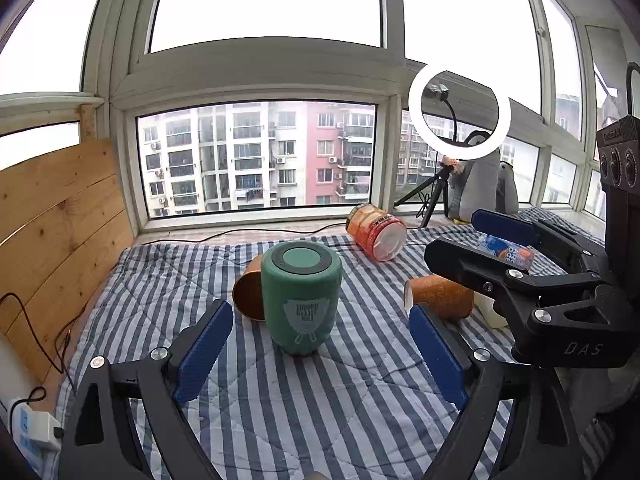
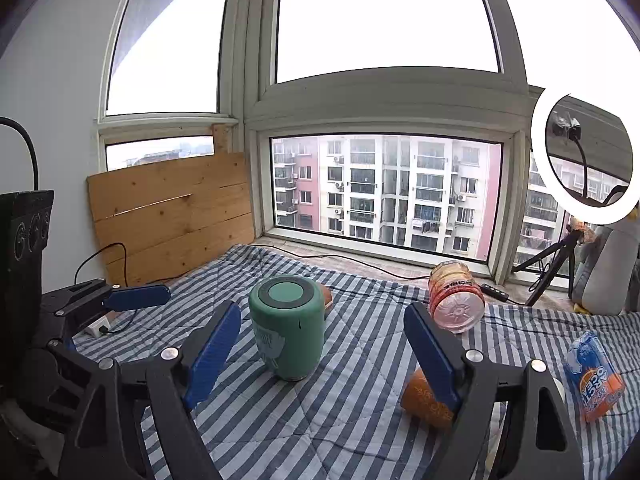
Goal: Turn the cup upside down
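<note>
A green cup (image 1: 301,300) stands upside down on the striped blanket (image 1: 320,400), base up; it also shows in the right wrist view (image 2: 287,328). My left gripper (image 1: 320,354) is open and empty, its blue pads either side of the cup and a little nearer than it. My right gripper (image 2: 322,350) is open and empty, just in front of the cup. The right gripper also shows at the right of the left wrist view (image 1: 484,236); the left gripper shows at the left of the right wrist view (image 2: 132,300).
An orange paper cup (image 1: 440,296) lies on its side right of the green cup. A copper cup (image 1: 248,294) lies behind it. A plastic jar (image 1: 376,232) lies near the window. A snack packet (image 2: 596,376), ring light (image 1: 460,110), wooden board (image 1: 52,216) and cables surround the blanket.
</note>
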{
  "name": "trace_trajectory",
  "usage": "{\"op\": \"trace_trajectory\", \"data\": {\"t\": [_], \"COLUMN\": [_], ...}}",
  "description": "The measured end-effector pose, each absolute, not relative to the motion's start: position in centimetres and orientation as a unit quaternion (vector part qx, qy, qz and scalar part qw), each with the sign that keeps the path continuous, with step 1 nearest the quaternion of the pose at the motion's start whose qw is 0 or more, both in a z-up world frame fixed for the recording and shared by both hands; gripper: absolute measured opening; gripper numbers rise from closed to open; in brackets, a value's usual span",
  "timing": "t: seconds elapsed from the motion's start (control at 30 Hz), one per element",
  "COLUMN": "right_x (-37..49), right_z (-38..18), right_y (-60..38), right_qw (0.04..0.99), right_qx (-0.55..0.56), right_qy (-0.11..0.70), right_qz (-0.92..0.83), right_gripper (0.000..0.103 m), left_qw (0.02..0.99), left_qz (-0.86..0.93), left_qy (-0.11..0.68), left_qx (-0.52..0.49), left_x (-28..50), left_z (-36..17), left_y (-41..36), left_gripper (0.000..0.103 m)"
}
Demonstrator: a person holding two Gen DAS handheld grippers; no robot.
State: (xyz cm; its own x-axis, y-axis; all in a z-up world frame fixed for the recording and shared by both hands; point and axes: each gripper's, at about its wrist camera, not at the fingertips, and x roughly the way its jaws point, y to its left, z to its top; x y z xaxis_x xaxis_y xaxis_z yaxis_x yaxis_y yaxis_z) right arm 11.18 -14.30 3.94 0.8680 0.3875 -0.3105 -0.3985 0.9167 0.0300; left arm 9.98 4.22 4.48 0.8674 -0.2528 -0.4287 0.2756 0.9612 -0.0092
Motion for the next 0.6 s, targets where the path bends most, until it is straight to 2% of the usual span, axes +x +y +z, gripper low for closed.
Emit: {"op": "trace_trajectory", "data": {"t": [0.17,0.6], "right_x": [7.7,3.7], "right_z": [4.1,1.5], "right_y": [-16.1,-21.5], "right_qw": [0.981,0.993], "right_qx": [-0.011,0.006], "right_qy": [0.118,0.101], "right_qz": [0.154,0.064], "right_gripper": [0.085,0.085], "left_qw": [0.976,0.985], "left_qz": [-0.12,-0.089], "left_qy": [0.182,0.145], "left_qx": [0.024,0.031], "left_x": [6.8,3.3], "left_z": [4.6,2.0], "left_y": [2.8,0.9], "left_gripper": [0.096,0.099]}}
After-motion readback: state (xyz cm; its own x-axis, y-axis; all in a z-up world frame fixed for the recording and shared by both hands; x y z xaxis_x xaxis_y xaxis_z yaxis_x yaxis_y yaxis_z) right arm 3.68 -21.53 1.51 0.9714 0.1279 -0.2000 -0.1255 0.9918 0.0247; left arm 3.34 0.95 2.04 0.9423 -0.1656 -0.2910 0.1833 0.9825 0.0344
